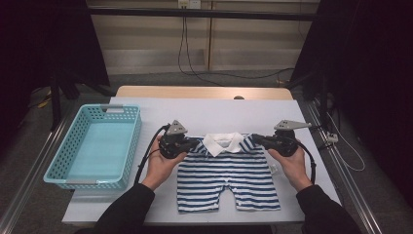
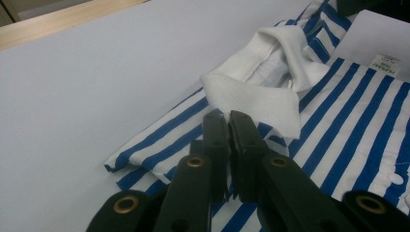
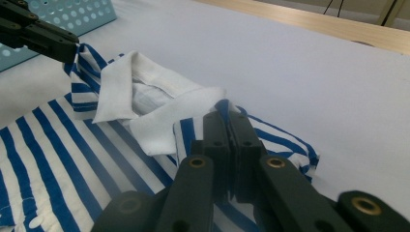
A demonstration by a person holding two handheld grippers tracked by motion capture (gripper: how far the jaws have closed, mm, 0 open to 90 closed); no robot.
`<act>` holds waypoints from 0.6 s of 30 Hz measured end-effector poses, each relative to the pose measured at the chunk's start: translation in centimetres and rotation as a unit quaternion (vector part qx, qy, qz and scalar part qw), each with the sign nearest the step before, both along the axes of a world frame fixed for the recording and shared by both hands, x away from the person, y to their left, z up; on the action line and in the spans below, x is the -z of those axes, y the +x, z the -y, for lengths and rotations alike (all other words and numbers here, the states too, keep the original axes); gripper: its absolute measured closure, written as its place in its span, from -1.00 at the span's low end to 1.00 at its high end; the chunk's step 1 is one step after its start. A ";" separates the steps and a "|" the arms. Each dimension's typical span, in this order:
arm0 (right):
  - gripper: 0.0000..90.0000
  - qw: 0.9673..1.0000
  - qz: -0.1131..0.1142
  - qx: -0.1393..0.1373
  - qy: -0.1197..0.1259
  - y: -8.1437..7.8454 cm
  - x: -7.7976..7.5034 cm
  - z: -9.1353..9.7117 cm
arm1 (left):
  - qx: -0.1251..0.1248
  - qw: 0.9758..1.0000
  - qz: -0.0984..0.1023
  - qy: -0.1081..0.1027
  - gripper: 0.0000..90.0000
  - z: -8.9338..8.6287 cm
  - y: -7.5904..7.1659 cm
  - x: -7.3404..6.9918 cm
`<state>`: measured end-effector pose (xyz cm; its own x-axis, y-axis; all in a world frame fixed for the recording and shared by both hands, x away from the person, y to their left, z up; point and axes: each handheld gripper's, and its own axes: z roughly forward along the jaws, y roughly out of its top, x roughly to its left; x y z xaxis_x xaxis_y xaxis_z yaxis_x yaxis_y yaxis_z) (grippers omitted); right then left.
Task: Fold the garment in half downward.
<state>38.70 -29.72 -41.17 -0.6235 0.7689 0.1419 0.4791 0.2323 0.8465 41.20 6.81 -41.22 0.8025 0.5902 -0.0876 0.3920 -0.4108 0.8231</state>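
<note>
A blue-and-white striped baby romper [image 1: 228, 175] with a white collar [image 1: 223, 143] lies flat on the white table cover, legs toward the person. My left gripper [image 1: 196, 143] pinches its left shoulder; in the left gripper view the jaws [image 2: 228, 118] stand together on the striped cloth beside the collar [image 2: 256, 99]. At the other shoulder, my right gripper [image 1: 254, 138] is shut on the fabric, where its jaws [image 3: 227, 118] meet over a raised fold of stripes. In the right gripper view the left gripper [image 3: 72, 46] shows far off, with the shoulder cloth drawn up to its tips.
A light blue perforated basket [image 1: 61, 151] stands on the left part of the table, a hand's width from the left gripper. The white cover [image 1: 195, 109] stretches behind the romper to a wooden table edge [image 1: 204, 91]. Dark curtains flank both sides.
</note>
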 end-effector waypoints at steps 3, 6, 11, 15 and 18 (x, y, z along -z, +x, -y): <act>0.96 1.000 0.000 -0.004 0.000 -0.2 0.0 0.0 | 0.001 1.000 -0.003 -0.005 0.92 0.0 -0.2 -0.1; 0.96 1.000 0.002 -0.005 0.003 -0.4 -0.1 -0.1 | 0.005 1.000 0.000 -0.003 0.92 -0.1 -0.4 -0.3; 0.97 1.000 0.002 -0.012 0.005 -0.9 -0.2 0.0 | 0.008 1.000 -0.001 -0.006 0.92 0.0 -1.0 -0.4; 0.97 1.000 0.000 -0.015 0.005 -1.3 -0.1 0.1 | 0.015 1.000 -0.004 -0.004 0.92 0.1 -1.4 -0.3; 0.97 1.000 0.000 -0.016 0.006 -1.7 -0.1 0.2 | 0.021 1.000 -0.004 -0.006 0.92 0.3 -1.9 -0.4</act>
